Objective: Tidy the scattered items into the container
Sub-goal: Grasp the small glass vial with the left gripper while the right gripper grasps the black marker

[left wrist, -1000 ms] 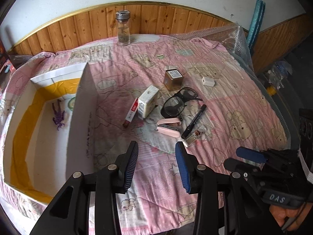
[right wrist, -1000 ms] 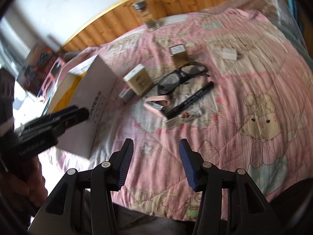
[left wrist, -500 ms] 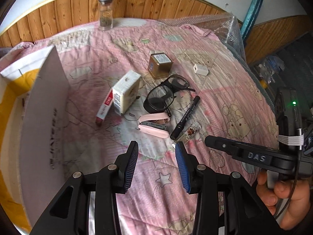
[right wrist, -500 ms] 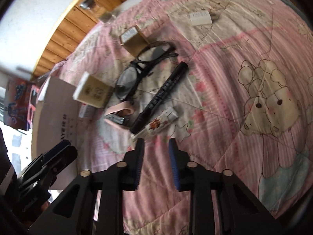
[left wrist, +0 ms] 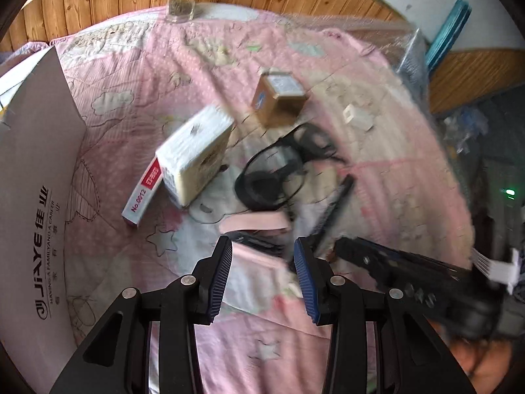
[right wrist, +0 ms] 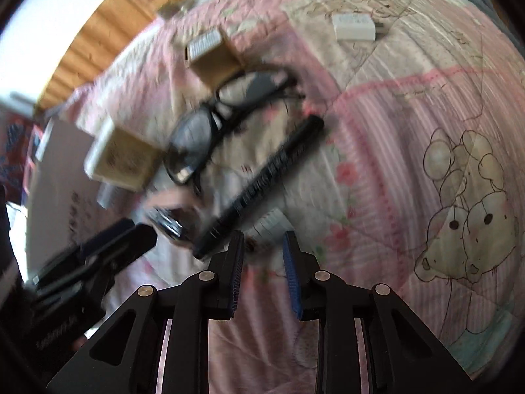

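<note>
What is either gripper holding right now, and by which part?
Nothing. The left gripper hangs open over the pink stapler, and the right gripper is open around the small white tube, not yet clamped.

Soft daylight, motion blur, fisheye-warped edges

A pink quilted bed (left wrist: pixel 137 65) carries glasses (left wrist: pixel 279 170), a marker (right wrist: pixel 262 184) and boxes (left wrist: pixel 197 154).

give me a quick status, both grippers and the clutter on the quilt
Left gripper open over pink stapler. Right gripper open, nosing at small white tube. Black marker right alongside, glasses beyond. Nothing gripped yet.
</note>
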Available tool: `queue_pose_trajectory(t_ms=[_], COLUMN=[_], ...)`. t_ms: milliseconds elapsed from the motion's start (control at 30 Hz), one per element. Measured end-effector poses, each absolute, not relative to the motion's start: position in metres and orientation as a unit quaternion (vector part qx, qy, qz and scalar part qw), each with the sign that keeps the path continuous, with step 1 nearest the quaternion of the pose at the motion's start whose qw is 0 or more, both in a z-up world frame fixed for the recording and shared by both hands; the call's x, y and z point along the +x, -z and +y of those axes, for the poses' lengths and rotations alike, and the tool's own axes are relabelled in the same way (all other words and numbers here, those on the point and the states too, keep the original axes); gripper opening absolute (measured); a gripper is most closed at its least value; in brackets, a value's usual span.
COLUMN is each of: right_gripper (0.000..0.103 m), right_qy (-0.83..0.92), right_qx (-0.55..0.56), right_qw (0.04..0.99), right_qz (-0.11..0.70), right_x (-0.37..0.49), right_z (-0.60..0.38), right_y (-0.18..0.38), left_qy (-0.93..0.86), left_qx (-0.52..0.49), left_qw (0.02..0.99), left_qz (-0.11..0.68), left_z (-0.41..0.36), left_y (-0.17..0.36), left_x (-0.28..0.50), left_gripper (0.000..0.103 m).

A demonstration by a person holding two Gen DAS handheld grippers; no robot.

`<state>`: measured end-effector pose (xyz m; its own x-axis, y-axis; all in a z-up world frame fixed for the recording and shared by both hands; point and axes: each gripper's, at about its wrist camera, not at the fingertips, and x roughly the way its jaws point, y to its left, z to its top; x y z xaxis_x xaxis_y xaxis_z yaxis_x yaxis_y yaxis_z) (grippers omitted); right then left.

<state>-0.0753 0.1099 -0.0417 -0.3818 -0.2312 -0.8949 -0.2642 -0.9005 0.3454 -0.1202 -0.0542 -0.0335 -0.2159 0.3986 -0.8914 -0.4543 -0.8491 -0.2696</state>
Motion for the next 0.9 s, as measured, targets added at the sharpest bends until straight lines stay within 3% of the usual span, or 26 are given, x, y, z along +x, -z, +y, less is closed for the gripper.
queue_pose_trajectory(t_ms=[300,433,600,700,800,900], right_gripper=[0.028,0.030,0.039,0.029,0.016,0.015], right_qy=[-0.795,-0.807,-0.791,-0.811,-0.817,-0.815], right_qx=[-0.557,-0.533,-0.565,-0.566,-0.562,-0.560], right_qw=[0.001,-0.007,-0.025,-0.030,-0.008,0.003], right_qz=[0.240,0.254,0.232,0.148,0.131,0.152], right_x=[-0.044,-0.061,-0.097,-0.109,-0.106,-0.100], right_z=[0.119,0.128,0.123,0.117,0.137,0.161], right_y=[0.039,0.024,0.048,0.040,0.035,0.031], left_qy=[-0.779,-0.776,-0.782,-0.757,-0.733,-0.732], left_qx=[-0.568,-0.532,-0.484,-0.509,-0.521,-0.520], left_qw=[0.256,0.334,0.384,0.402,0.431,0.435], left_qz=[0.070,0.057,0.082,0.077,0.069,0.073], left_z=[-0.076,-0.064,-0.032,-0.018,-0.013,-0.010], left_y=[0.054,0.036,0.032,0.047,0.045,0.040], left_x=[-0.095,-0.073,-0.059,-0.065,-0.062,-0.063], left_gripper=[0.041,0.041,0.041,0.041,0.041,0.043])
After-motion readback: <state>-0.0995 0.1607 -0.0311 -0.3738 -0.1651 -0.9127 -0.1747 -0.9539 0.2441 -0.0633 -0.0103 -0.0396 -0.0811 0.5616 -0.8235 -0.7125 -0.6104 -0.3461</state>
